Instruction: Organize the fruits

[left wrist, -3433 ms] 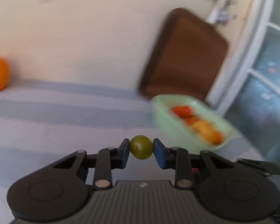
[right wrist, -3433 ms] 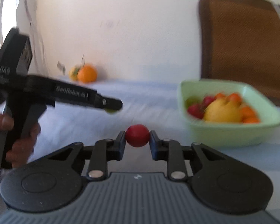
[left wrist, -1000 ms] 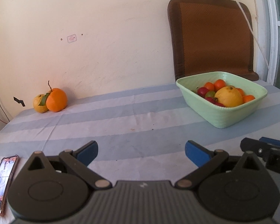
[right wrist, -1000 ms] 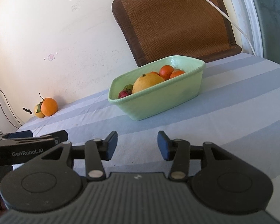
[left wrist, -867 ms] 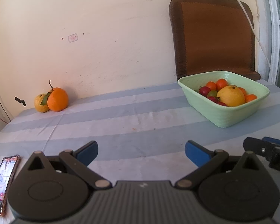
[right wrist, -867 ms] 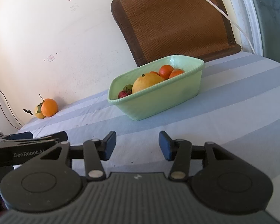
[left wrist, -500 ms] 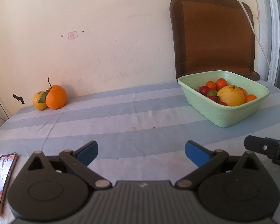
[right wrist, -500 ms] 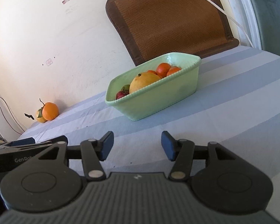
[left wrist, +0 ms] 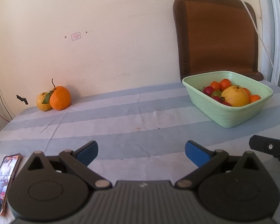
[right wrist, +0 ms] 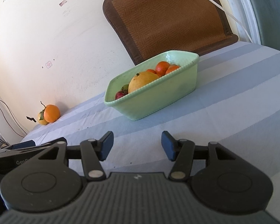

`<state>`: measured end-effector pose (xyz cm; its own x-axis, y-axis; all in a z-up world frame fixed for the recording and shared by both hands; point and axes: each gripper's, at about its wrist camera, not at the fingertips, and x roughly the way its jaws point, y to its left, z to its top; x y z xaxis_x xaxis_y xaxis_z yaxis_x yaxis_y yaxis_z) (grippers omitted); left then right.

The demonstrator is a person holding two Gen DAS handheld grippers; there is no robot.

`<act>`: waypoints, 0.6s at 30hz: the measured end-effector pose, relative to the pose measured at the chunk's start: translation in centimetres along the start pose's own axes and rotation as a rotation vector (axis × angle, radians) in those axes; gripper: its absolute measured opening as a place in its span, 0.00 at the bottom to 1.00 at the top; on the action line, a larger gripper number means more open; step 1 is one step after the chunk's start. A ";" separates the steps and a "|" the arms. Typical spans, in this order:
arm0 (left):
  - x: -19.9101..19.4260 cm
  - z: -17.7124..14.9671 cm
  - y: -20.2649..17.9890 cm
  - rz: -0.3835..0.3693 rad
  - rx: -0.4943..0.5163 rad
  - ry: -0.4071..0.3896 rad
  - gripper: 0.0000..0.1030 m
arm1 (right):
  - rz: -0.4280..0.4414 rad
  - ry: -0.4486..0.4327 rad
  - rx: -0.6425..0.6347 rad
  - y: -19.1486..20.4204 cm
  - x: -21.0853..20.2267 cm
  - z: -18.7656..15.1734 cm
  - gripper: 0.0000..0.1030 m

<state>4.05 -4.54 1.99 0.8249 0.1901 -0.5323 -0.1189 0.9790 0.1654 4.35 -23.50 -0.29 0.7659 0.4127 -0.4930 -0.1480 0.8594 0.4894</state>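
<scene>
Both the left gripper point(left wrist: 141, 151) and right gripper point(right wrist: 137, 144) hung spread apart, holding nothing, low over the table point(left wrist: 121, 115); the fruits sat gathered in the green bowl point(left wrist: 231, 115), apparently sorted, one orange point(left wrist: 60, 98) near the wall

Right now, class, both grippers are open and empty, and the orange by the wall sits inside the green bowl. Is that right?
Not quite. Both the left gripper and right gripper are open and empty, but the orange sits on the table by the wall, well apart from the green bowl, as the left wrist view shows.
</scene>
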 end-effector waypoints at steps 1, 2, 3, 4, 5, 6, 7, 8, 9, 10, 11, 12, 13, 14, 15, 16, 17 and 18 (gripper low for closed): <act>0.0 0.0 0.0 0.003 -0.001 -0.002 1.00 | 0.002 0.000 0.003 0.0 0.0 0.0 0.58; 0.0 0.1 0.1 0.005 -0.001 -0.004 1.00 | 0.003 0.001 0.004 -0.1 0.0 0.0 0.58; -0.1 0.1 0.1 0.008 -0.001 -0.006 1.00 | 0.004 0.001 0.005 -0.1 0.0 0.0 0.58; -0.1 0.1 0.1 0.010 0.000 -0.008 1.00 | 0.004 0.000 0.006 -0.1 0.0 0.0 0.58; 0.0 0.1 0.1 0.013 0.001 -0.009 1.00 | 0.004 0.000 0.006 -0.1 0.0 0.0 0.58; 0.0 0.1 0.1 0.017 0.003 -0.011 1.00 | 0.004 0.000 0.006 -0.1 0.0 0.0 0.58; -0.1 0.1 0.0 0.020 0.003 -0.012 1.00 | 0.004 0.000 0.006 -0.1 0.0 0.0 0.58; 0.0 0.1 0.1 0.022 0.004 -0.013 1.00 | 0.004 0.000 0.006 -0.1 0.0 0.0 0.58; -0.1 0.1 0.1 0.026 0.005 -0.015 1.00 | 0.004 0.000 0.007 -0.1 0.0 0.0 0.58; -0.1 0.1 0.1 0.029 0.006 -0.016 1.00 | 0.004 0.000 0.008 -0.1 0.0 0.0 0.58; -0.1 0.1 0.1 0.032 0.007 -0.017 1.00 | 0.004 0.000 0.009 -0.1 0.0 0.0 0.58; -0.1 0.1 0.1 0.033 0.006 -0.017 1.00 | 0.005 0.000 0.009 -0.1 0.0 0.0 0.58; -0.1 0.1 0.1 0.034 0.005 -0.016 1.00 | 0.005 0.000 0.009 -0.1 0.0 0.0 0.58; -0.1 0.1 0.1 0.035 0.003 -0.014 1.00 | 0.004 0.000 0.009 -0.1 0.0 0.0 0.58; -0.1 0.1 0.2 0.035 0.003 -0.011 1.00 | 0.004 0.000 0.009 -0.1 0.0 0.0 0.58; 0.0 0.1 0.2 0.033 0.003 -0.008 1.00 | 0.004 0.000 0.009 -0.1 0.0 0.0 0.58; 0.0 0.1 0.2 0.031 0.004 -0.005 1.00 | 0.005 0.000 0.009 -0.1 0.0 0.0 0.58; 0.0 0.1 0.2 0.029 0.007 -0.004 1.00 | 0.004 0.000 0.010 -0.1 0.0 0.0 0.58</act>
<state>4.09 -4.35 2.08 0.8234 0.2179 -0.5239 -0.1389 0.9727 0.1861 4.35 -23.59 -0.34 0.7651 0.4166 -0.4909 -0.1453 0.8545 0.4987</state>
